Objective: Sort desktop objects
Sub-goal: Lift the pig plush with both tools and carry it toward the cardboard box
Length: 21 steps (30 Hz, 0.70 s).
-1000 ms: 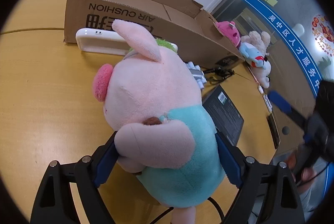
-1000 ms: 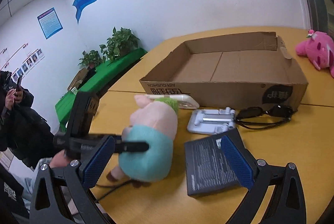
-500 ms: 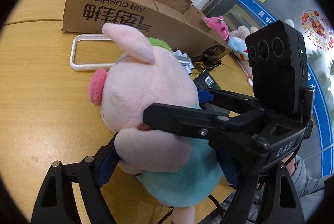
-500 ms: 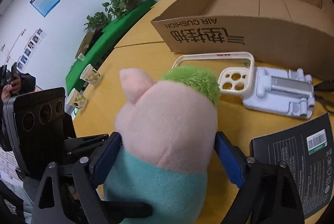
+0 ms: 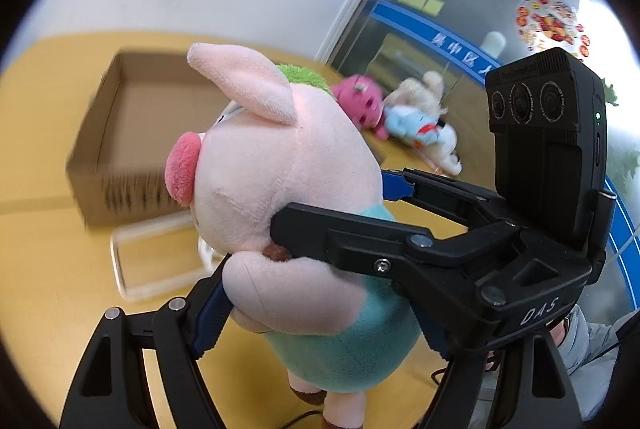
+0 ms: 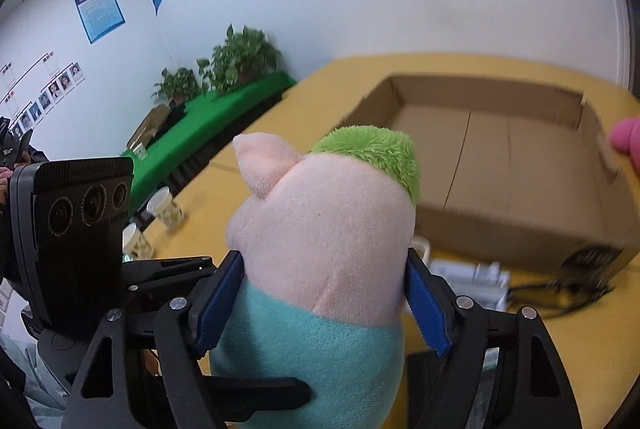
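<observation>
A pink plush pig (image 5: 280, 189) with a green tuft and teal shirt is held in the air by both grippers. My left gripper (image 5: 316, 317) is shut on its teal body. My right gripper (image 6: 324, 293) is shut on it at the neck, and it crosses the left wrist view (image 5: 400, 241) from the right. The pig (image 6: 332, 229) fills the right wrist view. The open cardboard box (image 5: 132, 133) lies beyond it on the yellow table (image 5: 48, 269), also in the right wrist view (image 6: 512, 165).
A white phone case (image 5: 152, 261) lies in front of the box. A white stand (image 6: 468, 277) and sunglasses (image 6: 560, 293) lie by the box's front. Other plush toys (image 5: 400, 117) lie at the far right. Cups (image 6: 164, 209) stand at the left table edge.
Both grippers have lifted the pig off the table and tilted up. The right gripper has closed on the pig.
</observation>
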Each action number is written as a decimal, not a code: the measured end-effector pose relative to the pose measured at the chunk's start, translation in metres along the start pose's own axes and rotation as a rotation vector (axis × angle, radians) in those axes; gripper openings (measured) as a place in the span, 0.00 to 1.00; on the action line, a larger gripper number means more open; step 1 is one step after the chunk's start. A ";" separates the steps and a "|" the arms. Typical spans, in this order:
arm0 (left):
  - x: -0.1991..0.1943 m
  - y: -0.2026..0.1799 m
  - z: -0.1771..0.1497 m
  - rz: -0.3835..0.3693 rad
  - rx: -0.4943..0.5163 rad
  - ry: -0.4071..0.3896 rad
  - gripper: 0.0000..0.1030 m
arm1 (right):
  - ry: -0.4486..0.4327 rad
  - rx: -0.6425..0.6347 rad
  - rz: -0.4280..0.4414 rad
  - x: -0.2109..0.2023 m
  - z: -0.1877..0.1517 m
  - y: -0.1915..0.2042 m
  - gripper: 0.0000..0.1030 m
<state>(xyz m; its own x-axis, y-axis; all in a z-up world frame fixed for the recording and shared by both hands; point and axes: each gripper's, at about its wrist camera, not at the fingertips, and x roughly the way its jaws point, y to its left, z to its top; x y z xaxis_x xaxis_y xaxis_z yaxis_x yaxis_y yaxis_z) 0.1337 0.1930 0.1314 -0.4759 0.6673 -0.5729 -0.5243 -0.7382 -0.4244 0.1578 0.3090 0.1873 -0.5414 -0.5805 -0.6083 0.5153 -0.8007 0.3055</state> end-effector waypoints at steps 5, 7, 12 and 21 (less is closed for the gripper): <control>-0.006 -0.007 0.038 -0.001 0.068 -0.055 0.77 | -0.076 -0.041 -0.027 -0.021 0.036 -0.003 0.74; -0.011 -0.007 0.052 -0.002 0.085 -0.078 0.77 | -0.100 -0.059 -0.025 -0.027 0.052 -0.006 0.74; -0.025 -0.012 0.100 0.037 0.106 -0.158 0.77 | -0.143 -0.134 -0.015 -0.045 0.108 -0.010 0.74; -0.055 -0.008 0.199 0.065 0.138 -0.291 0.77 | -0.226 -0.246 0.033 -0.067 0.232 -0.011 0.74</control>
<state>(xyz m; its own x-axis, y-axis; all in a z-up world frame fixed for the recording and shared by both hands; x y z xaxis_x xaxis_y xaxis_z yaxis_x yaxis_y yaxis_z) 0.0234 0.1816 0.3053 -0.6825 0.6344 -0.3630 -0.5679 -0.7729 -0.2829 0.0340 0.3218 0.3947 -0.6413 -0.6457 -0.4145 0.6649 -0.7373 0.1198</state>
